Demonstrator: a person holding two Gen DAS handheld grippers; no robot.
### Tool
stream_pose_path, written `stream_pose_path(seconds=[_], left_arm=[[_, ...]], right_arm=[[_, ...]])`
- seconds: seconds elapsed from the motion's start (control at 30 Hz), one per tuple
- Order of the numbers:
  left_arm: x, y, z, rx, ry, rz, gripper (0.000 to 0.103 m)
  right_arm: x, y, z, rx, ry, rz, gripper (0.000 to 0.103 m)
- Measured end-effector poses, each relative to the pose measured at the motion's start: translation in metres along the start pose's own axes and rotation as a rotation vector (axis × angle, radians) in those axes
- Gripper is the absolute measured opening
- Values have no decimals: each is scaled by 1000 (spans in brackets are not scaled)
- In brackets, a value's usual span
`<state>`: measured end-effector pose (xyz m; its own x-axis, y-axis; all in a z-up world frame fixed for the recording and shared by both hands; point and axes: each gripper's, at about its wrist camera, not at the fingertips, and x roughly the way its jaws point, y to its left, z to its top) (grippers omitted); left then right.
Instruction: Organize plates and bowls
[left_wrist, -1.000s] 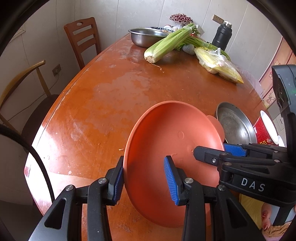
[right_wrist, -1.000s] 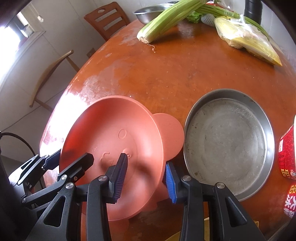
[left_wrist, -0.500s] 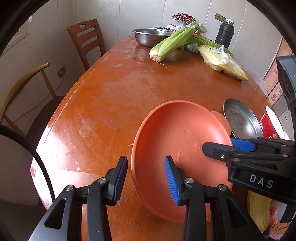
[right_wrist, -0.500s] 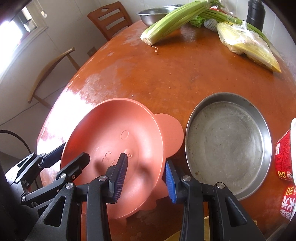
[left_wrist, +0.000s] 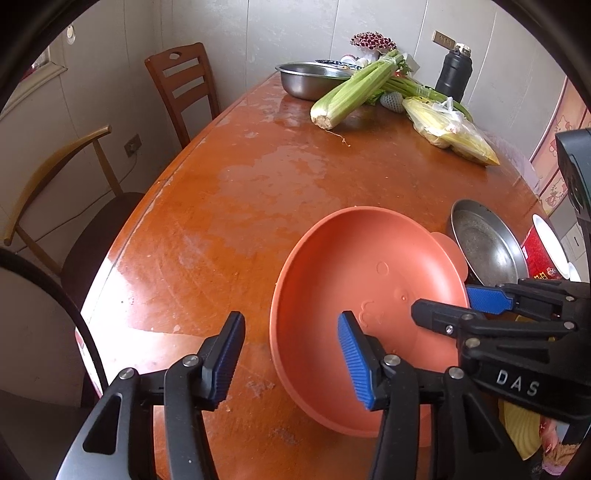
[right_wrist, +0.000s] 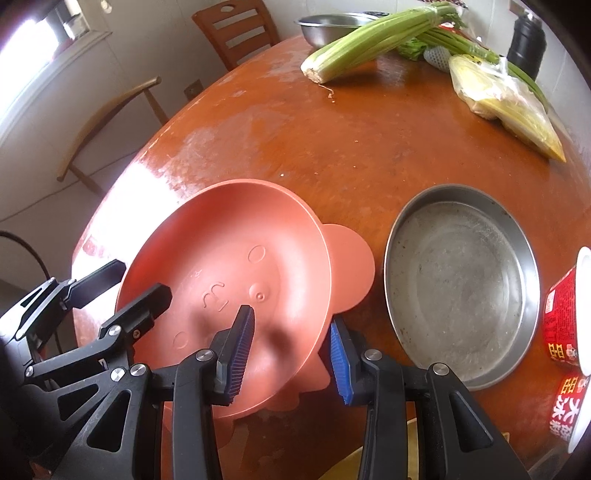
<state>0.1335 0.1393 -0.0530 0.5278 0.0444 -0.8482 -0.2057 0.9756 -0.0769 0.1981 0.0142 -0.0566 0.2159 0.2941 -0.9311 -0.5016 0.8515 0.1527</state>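
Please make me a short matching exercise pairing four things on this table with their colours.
Things:
1. bowl
2. pan
3. celery
4. flask

Colours:
a. black
b. green
c. orange-pink
d. silver-grey

Pairs: 1-c, 2-d, 3-b, 4-a

Worn orange-brown bench (left_wrist: 258, 192): carries celery (left_wrist: 351, 94), steel bowl (left_wrist: 306, 79), bagged corn (left_wrist: 448, 129), black flask (left_wrist: 452, 75), steel pan (right_wrist: 461, 284), red cup (right_wrist: 565, 314).
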Motion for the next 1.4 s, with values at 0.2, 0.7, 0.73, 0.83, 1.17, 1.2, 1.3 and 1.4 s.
stream_pose_path(seconds=[0.2, 0.7, 0.73, 0.83, 1.17, 1.2, 1.3, 1.4], left_arm=[[-11, 1, -1, -5, -26, 14, 60], [-37, -10, -5, 2, -76, 21, 62], [-39, -11, -5, 3, -79, 22, 62], [-45, -16, -6, 12, -92, 21, 62], [-66, -36, -7, 30, -125, 22, 63], [-67, -39, -7, 32, -127, 21, 63], [-73, -48, -7, 40, -135, 21, 63], [-79, -56, -6, 46, -144, 22, 64]], right_arm=[[-13, -6, -3, 19, -38, -15, 41], [-58, -10, -16, 9, -148, -66, 41], [-61, -10, -17, 9, -156, -66, 41], [-74, -12, -22, 6, -186, -67, 42], [-112, -21, -36, 12, -258, -45, 52], [-115, -23, -38, 11, -263, -48, 52], [-125, -31, -43, 18, -275, -45, 52], [-134, -38, -46, 19, -286, -45, 52]])
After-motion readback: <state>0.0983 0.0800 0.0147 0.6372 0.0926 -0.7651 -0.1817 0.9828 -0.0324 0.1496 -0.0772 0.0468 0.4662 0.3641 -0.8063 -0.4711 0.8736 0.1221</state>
